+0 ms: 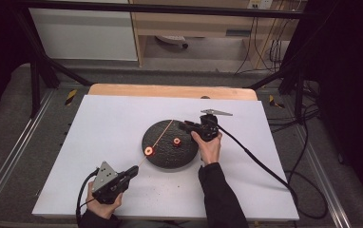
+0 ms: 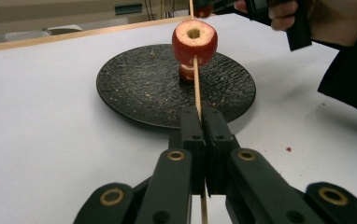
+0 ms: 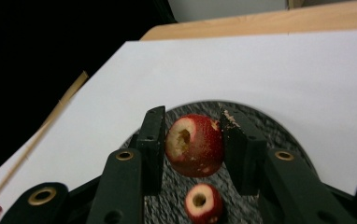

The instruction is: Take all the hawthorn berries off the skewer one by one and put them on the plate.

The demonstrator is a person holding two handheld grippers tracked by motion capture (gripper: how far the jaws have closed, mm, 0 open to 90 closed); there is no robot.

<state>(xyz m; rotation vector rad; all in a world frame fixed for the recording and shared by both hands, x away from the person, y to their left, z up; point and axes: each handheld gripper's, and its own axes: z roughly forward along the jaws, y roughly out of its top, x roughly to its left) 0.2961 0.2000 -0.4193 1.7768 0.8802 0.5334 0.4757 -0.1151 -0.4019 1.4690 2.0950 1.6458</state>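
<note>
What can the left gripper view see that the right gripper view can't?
Left gripper view: the left claw pinching the stick up close, plus a hand. Right gripper view: the right claw squeezing a red fruit up close. Both: the black plate, the stick, and a cored fruit lying on the plate.

White sheet (image 1: 108,142) covered a wooden table (image 1: 170,90); grey carpet floor (image 1: 8,128) around it, black frame legs (image 1: 34,85), light wood cabinet (image 1: 194,23) and white panel (image 1: 84,33) behind, cables (image 1: 265,47) trailing right, dim edges
</note>
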